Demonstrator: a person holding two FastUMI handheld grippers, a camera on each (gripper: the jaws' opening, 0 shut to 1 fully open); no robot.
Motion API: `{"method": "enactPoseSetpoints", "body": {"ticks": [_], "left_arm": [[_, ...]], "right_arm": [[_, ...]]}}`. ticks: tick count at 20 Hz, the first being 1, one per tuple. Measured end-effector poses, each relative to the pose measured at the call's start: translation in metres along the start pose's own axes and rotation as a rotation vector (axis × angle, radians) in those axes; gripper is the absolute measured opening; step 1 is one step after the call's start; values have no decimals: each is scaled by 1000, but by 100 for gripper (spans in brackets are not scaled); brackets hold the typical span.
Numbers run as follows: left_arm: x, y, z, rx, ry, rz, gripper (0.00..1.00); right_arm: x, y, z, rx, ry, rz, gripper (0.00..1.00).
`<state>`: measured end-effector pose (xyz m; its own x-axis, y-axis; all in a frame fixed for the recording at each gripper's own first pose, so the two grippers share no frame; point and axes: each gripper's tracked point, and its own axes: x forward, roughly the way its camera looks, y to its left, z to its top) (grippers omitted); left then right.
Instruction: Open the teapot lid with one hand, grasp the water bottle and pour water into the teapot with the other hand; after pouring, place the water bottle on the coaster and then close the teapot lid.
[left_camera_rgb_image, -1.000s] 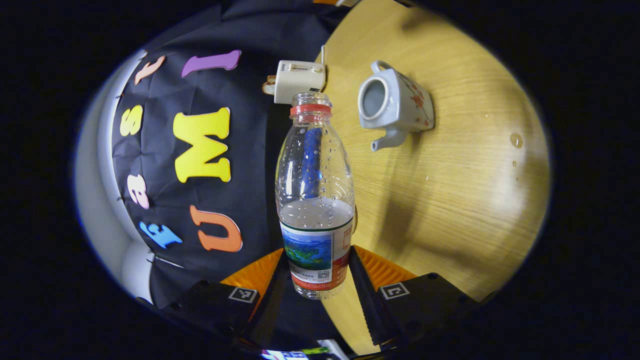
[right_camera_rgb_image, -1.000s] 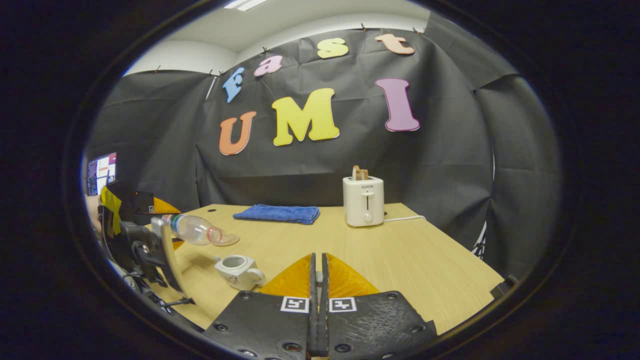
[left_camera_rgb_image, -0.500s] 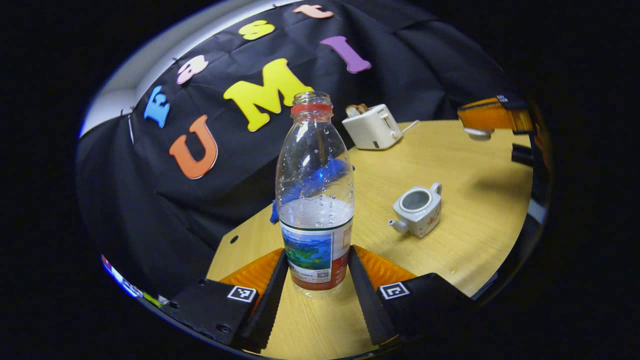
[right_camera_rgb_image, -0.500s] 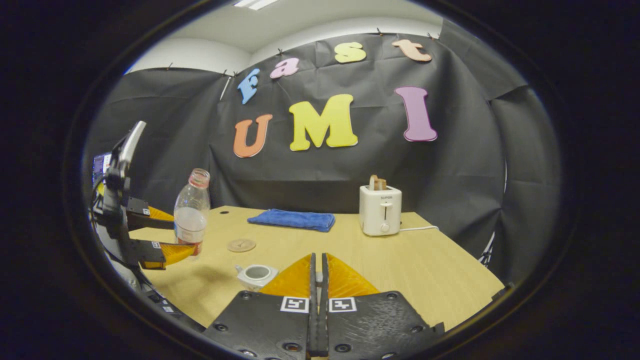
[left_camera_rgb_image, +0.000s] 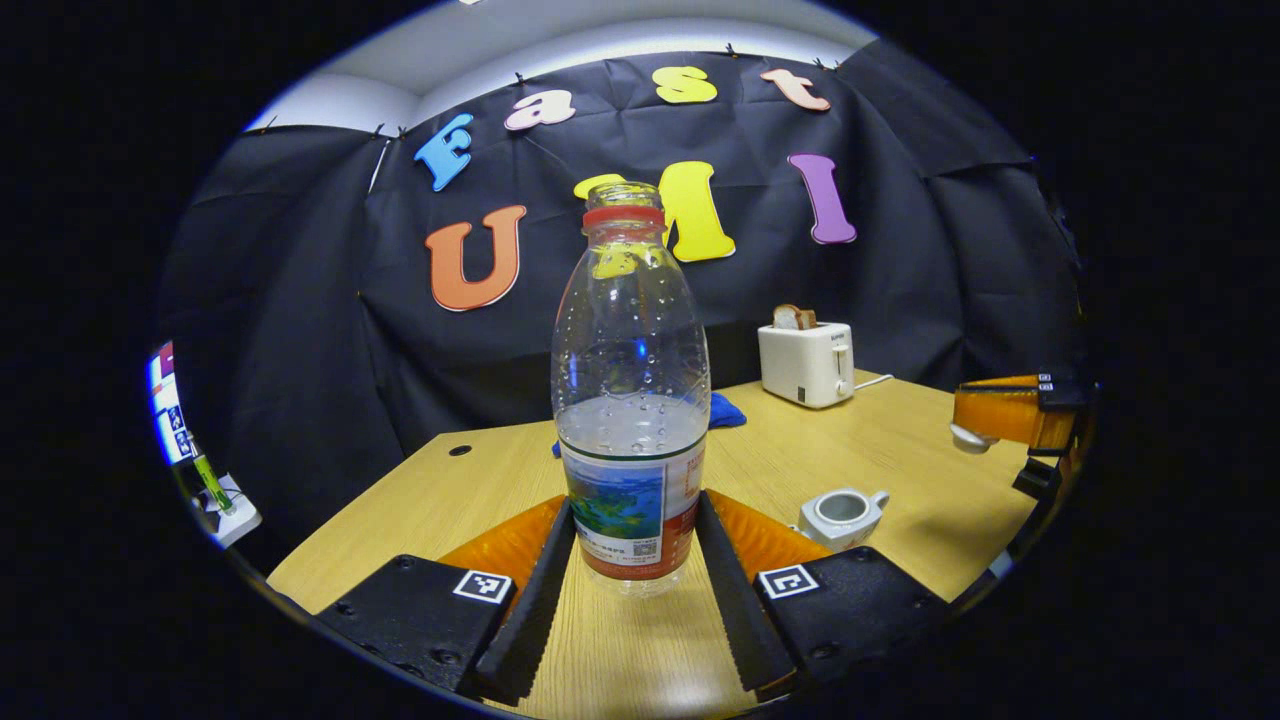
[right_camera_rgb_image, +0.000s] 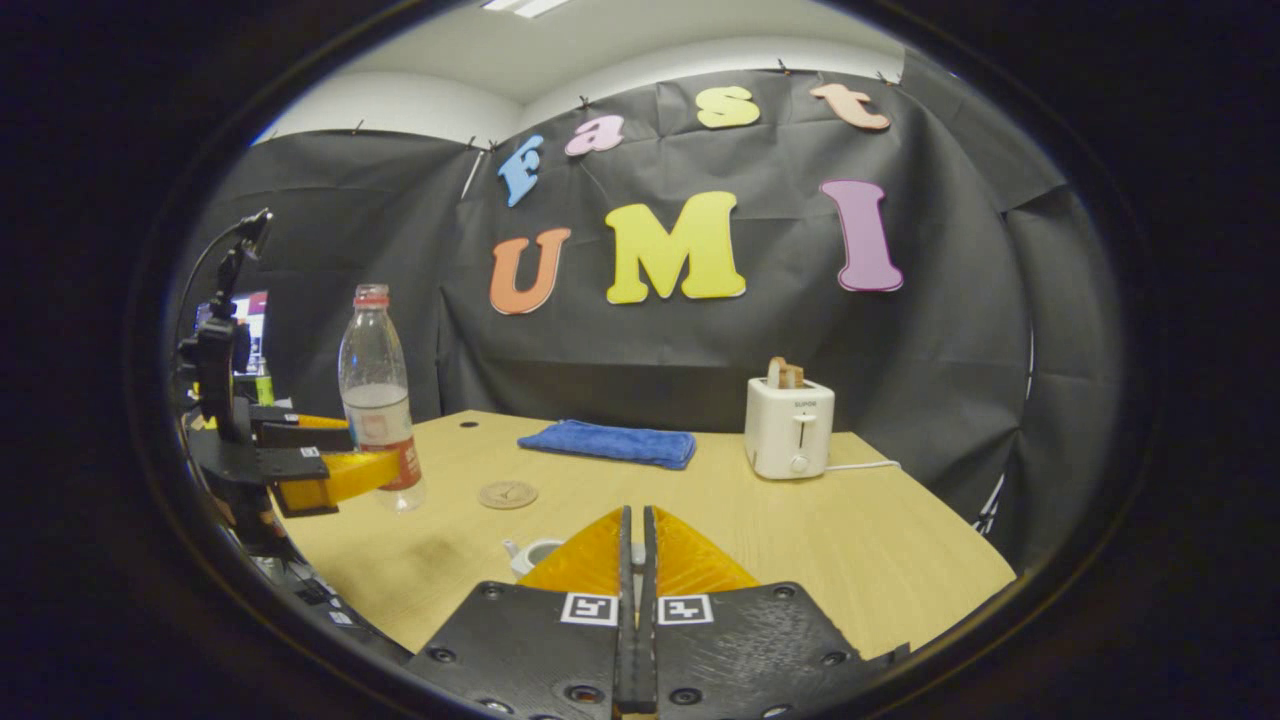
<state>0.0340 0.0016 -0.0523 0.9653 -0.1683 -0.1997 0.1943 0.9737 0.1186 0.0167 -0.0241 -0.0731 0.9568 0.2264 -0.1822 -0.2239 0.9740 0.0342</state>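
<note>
since a second ago the water bottle (left_camera_rgb_image: 630, 400) has swung from a pouring tilt back to upright, and the teapot (left_camera_rgb_image: 842, 516) has slid from the top of the left gripper view to its lower right.

the left gripper (left_camera_rgb_image: 632, 560) clamps the bottle low on its label, one finger pressed to each side; the bottle is uncapped, with a red ring at the neck, and water stands to just above the label. its base hangs over the wooden table (left_camera_rgb_image: 880, 450). the open-topped white teapot sits on the table just right of the bottle, spout toward it. farther right in this view the right gripper (left_camera_rgb_image: 985, 428) hangs above the table with a small white piece, apparently the teapot lid (left_camera_rgb_image: 968, 437), at its tips.

the right gripper view adds what the first lacks: a round coaster (right_camera_rgb_image: 507, 494) lies on the table just beside the bottle (right_camera_rgb_image: 378, 395), slightly nearer the table's middle, and the bottle's base is clear of it. there the left gripper (right_camera_rgb_image: 370, 465) reaches in from the left edge. the right gripper's (right_camera_rgb_image: 635, 535) own fingers are pressed nearly together, with a sliver of white showing between them; the teapot's (right_camera_rgb_image: 530, 553) rim peeks out left of them.

a white toaster (right_camera_rgb_image: 788, 427) and a blue cloth (right_camera_rgb_image: 610, 441) sit toward the far edge.
</note>
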Motion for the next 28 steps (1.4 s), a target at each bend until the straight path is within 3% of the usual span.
{"method": "enactPoseSetpoints", "body": {"ticks": [12, 20, 28], "left_arm": [[93, 36, 23, -135, -91, 26, 77], [166, 35, -24, -148, 39, -15, 78], [184, 33, -54, -153, 112, -25, 78]], "right_arm": [[1, -4, -8, 8, 12, -5, 0], [2, -23, -25, 13, 48, -53, 2], [12, -23, -34, 11, 76, -55, 0]]}}
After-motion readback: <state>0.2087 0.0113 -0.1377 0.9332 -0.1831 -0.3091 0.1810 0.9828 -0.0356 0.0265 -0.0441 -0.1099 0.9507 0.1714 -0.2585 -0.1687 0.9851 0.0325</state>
